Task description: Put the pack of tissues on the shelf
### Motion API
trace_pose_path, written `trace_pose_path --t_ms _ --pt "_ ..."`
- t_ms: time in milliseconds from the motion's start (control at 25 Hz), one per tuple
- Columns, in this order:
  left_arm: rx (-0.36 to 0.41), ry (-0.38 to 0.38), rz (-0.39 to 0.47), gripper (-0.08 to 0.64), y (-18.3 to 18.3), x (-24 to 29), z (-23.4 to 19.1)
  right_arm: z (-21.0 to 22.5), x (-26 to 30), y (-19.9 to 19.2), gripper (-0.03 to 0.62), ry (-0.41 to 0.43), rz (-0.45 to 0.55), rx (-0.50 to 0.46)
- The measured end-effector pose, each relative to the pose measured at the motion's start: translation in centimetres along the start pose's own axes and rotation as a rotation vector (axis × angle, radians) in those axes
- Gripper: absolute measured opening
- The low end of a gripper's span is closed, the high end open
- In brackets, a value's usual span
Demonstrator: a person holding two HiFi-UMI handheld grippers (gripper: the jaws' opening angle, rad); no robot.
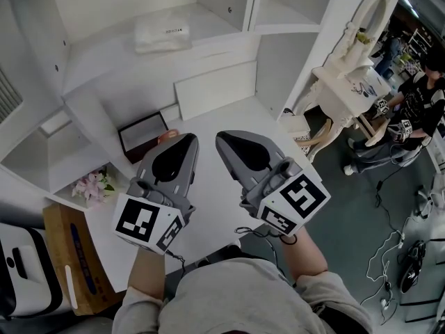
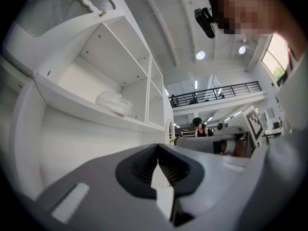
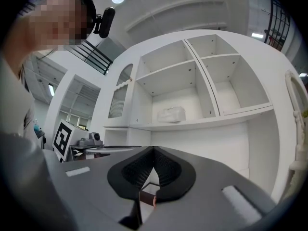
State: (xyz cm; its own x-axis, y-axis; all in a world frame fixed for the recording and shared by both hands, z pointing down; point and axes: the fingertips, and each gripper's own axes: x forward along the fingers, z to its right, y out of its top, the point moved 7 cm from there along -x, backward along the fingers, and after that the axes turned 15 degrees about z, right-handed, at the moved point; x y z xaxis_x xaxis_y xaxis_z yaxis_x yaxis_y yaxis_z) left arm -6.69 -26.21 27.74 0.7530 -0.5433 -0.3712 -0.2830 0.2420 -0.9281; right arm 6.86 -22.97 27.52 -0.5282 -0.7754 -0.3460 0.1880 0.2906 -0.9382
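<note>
A white pack of tissues (image 1: 162, 33) lies on the white shelf (image 1: 104, 47) at the back, also seen as the pack (image 2: 114, 103) and the pack (image 3: 171, 114) in the gripper views. My left gripper (image 1: 186, 139) and right gripper (image 1: 221, 138) hover side by side over the white desk (image 1: 208, 207), well short of the shelf. Both are shut with nothing between their jaws. In the left gripper view the gripper (image 2: 157, 154) points up toward the shelf unit; so does the gripper (image 3: 153, 154) in the right gripper view.
A dark-framed box (image 1: 144, 134) lies on the desk just beyond the left gripper. Pink flowers (image 1: 92, 185) and a brown carton (image 1: 69, 256) sit at the left. A white dressing table (image 1: 348, 75) stands to the right, with a seated person (image 1: 410, 110) beyond.
</note>
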Motion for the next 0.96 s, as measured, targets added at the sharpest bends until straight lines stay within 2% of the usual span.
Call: trace_pose_path --t_ms 960 --pt "-0.012 -0.015 0.004 0.002 -0.45 0.85 0.86 0.21 0.04 -0.20 0.000 0.025 -0.014 -0.006"
